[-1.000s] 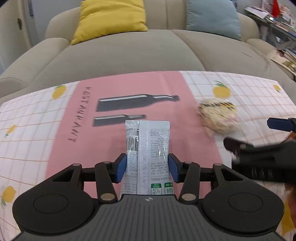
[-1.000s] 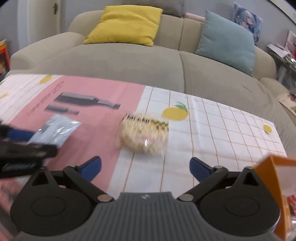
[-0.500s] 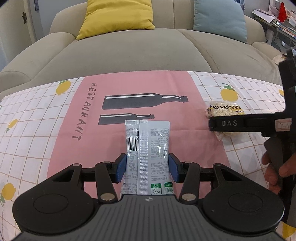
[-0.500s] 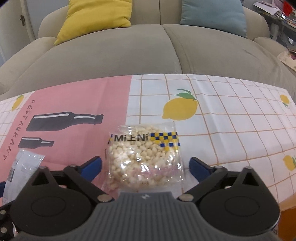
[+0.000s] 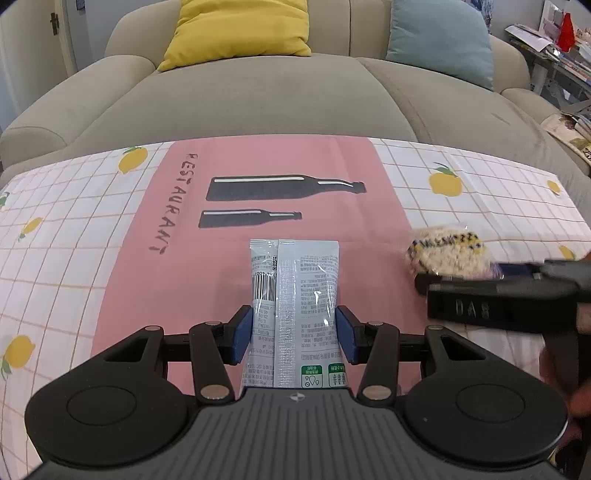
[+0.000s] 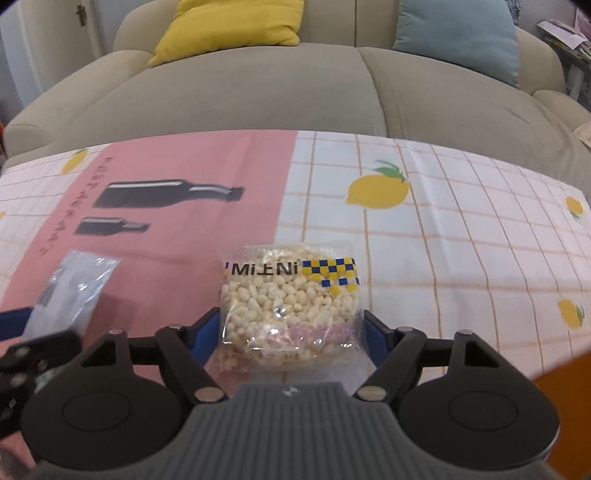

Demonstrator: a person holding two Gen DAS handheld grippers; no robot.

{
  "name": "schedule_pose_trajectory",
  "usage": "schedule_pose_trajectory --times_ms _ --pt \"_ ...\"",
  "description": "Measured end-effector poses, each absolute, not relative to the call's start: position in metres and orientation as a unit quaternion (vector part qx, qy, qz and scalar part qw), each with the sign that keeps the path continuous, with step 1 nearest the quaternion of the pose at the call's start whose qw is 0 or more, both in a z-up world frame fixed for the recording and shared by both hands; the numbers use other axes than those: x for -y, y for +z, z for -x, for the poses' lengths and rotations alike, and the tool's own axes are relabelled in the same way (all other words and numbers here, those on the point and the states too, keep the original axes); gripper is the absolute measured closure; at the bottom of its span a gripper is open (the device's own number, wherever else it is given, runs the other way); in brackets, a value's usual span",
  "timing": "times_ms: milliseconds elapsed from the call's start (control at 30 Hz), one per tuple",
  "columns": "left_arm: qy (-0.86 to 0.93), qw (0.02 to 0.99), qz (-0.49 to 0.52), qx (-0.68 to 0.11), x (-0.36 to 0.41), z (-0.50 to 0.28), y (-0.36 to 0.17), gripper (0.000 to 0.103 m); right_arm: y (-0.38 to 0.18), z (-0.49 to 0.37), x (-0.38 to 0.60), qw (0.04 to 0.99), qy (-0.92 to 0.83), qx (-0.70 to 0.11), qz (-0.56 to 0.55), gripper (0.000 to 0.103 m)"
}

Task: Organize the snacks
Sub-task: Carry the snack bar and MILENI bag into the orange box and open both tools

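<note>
The left gripper (image 5: 294, 334) has its blue pads (image 5: 242, 334) pressed to both long sides of a white sachet (image 5: 295, 295), back side up with barcode and small print showing. The sachet lies lengthwise over the pink panel (image 5: 229, 258) of the tablecloth, just below the smaller of the two printed bottles (image 5: 251, 218).

The right gripper (image 6: 291, 336) is narrowed around a clear bag of puffed snacks (image 6: 291, 302) (a blue-and-yellow checked band crosses its top), its pads touching the bag's two edges. That bag sits at the seam where the pink panel meets the white lemon-print grid (image 6: 461, 240), to the right of the sachet. From the left wrist view the bag (image 5: 447, 251) looks blurred, with the right gripper's black body just beside it.

A beige sofa (image 5: 258, 99) stands beyond the pink panel, carrying a yellow cushion (image 5: 236, 29) and a blue cushion (image 5: 439, 37).
</note>
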State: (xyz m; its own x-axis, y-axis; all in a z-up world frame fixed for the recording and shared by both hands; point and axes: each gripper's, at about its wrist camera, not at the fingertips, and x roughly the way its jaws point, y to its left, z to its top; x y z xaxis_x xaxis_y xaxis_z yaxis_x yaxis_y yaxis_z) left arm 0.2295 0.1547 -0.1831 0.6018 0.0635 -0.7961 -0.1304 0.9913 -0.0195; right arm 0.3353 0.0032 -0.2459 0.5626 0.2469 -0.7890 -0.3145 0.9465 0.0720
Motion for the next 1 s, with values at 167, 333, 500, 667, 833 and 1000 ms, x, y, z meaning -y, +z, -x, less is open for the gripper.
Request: schedule_pose_trajectory --times_ms 167,333,500,667,833,1000 --pt "0.051 0.892 0.034 -0.447 -0.148 -0.210 -0.177 0.049 -0.235 -0.288 0.003 0.880 0.180 -0.438 0.036 0.028" --pt "0.028 0.895 0.037 -0.443 -0.135 -0.184 -0.164 0.049 -0.222 -0.239 0.017 0.880 0.189 -0.435 0.034 0.028" --pt "0.005 0.897 0.042 -0.440 -0.117 -0.158 -0.147 0.049 -0.208 -0.187 0.036 0.878 0.199 -0.434 0.034 0.028" --pt "-0.026 0.898 0.060 -0.434 -0.099 -0.134 -0.124 0.049 -0.191 -0.150 0.057 0.878 0.214 -0.426 0.052 0.028" --pt "-0.040 0.898 0.078 -0.430 -0.085 -0.119 -0.099 0.049 -0.167 -0.128 0.084 0.885 0.210 -0.413 0.052 0.028" --pt "-0.064 0.903 0.081 -0.416 -0.063 -0.109 -0.073 0.049 -0.140 -0.111 0.116 0.899 0.201 -0.386 0.039 0.028"
